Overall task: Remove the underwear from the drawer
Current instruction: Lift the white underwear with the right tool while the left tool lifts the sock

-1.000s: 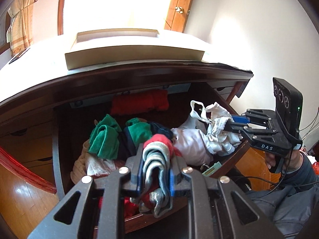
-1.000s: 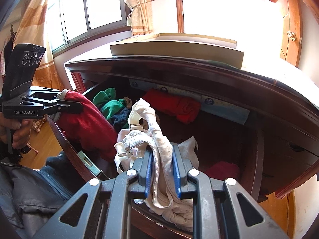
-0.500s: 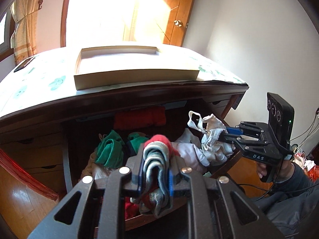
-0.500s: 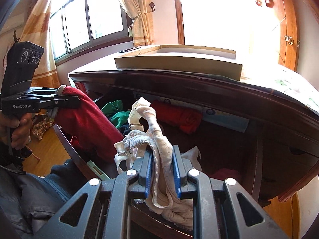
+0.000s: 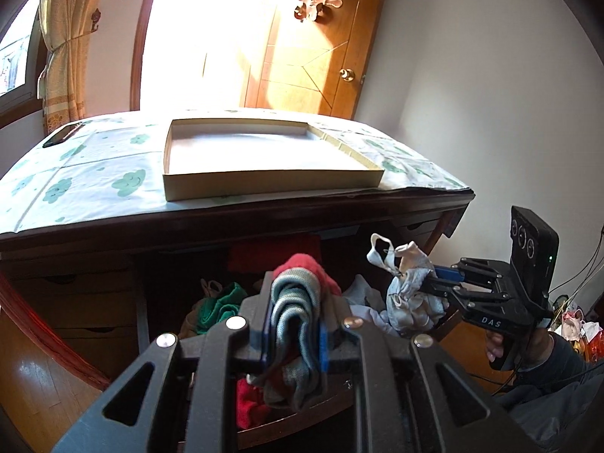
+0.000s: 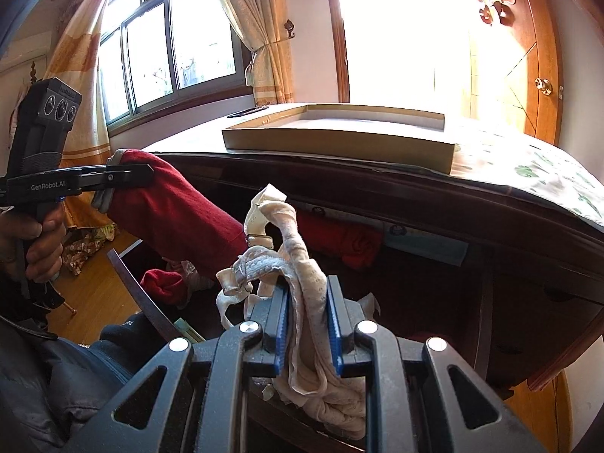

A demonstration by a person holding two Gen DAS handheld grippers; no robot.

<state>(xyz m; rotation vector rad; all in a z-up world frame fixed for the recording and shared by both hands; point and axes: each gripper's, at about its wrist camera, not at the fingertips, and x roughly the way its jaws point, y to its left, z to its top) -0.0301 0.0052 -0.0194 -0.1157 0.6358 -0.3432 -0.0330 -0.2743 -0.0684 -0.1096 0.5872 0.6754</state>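
My left gripper [image 5: 294, 324] is shut on red underwear with a grey striped waistband [image 5: 298, 302] and holds it above the open drawer [image 5: 302, 419]. In the right wrist view that gripper [image 6: 124, 181] shows with the red garment [image 6: 177, 215] hanging from it. My right gripper [image 6: 307, 324] is shut on a white lace undergarment [image 6: 302, 283], lifted over the drawer's right side. It also shows in the left wrist view [image 5: 434, 283] with the white bundle [image 5: 411, 298]. Green [image 5: 219, 298] and red [image 5: 275, 253] clothes lie in the drawer.
A shallow cardboard box [image 5: 264, 158] sits on the dresser top, on a cloud-print cloth [image 5: 94, 177]. A dark phone [image 5: 62, 134] lies at its far left. The wooden door [image 5: 321, 56] stands behind. Closed drawers [image 5: 75, 302] flank the open one.
Both grippers have risen with their garments, lifting them higher out of the drawer. The dresser top and box now show from above.
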